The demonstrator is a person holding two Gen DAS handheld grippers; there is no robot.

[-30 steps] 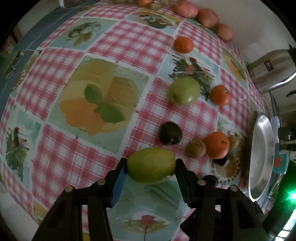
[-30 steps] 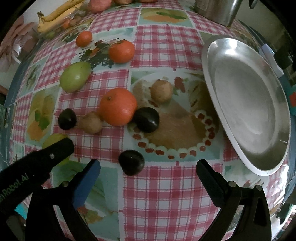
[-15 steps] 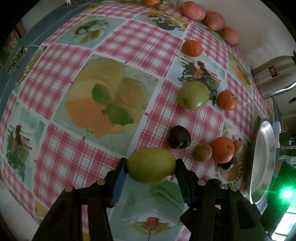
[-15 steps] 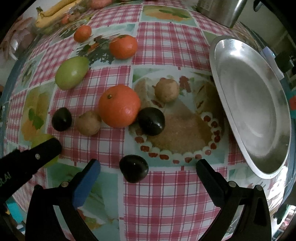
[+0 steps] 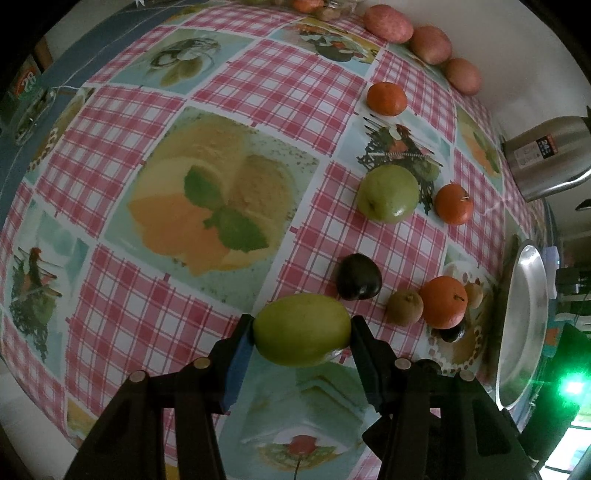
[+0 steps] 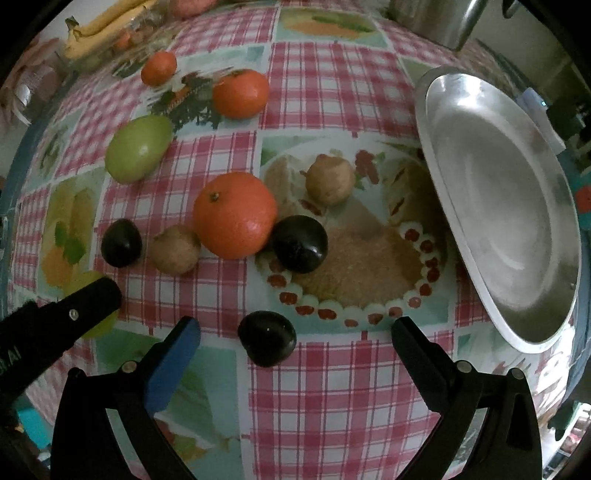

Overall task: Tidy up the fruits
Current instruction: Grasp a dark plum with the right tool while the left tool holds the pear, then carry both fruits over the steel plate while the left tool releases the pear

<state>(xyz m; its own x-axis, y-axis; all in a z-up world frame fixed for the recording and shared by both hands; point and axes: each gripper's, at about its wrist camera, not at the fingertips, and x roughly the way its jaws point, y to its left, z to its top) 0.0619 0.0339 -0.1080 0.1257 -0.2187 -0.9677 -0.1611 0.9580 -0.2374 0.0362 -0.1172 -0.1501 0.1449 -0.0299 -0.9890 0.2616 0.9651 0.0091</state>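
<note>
My left gripper (image 5: 302, 328) is shut on a green fruit (image 5: 302, 329) and holds it above the checked tablecloth. A second green fruit (image 5: 388, 192) lies further on, with oranges (image 5: 442, 302), a dark plum (image 5: 359, 277) and a kiwi (image 5: 404, 306) to the right. My right gripper (image 6: 295, 334) is open; a dark plum (image 6: 266, 343) lies on the cloth between its fingers, nearer the left one. Beyond it lie another plum (image 6: 300, 243), a large orange (image 6: 235, 215) and two brown fruits (image 6: 175, 249). The left gripper's finger (image 6: 59, 321) shows at the left edge.
A silver plate (image 6: 517, 229) stands at the right, seen also in the left wrist view (image 5: 524, 325). A steel kettle (image 5: 543, 155) is behind it. Red apples (image 5: 430, 44) line the far edge. Bananas (image 6: 99, 26) lie at the far left.
My left gripper has risen and drawn back with the green fruit, so the table looks further off. My right gripper has moved slightly forward toward the dark plum.
</note>
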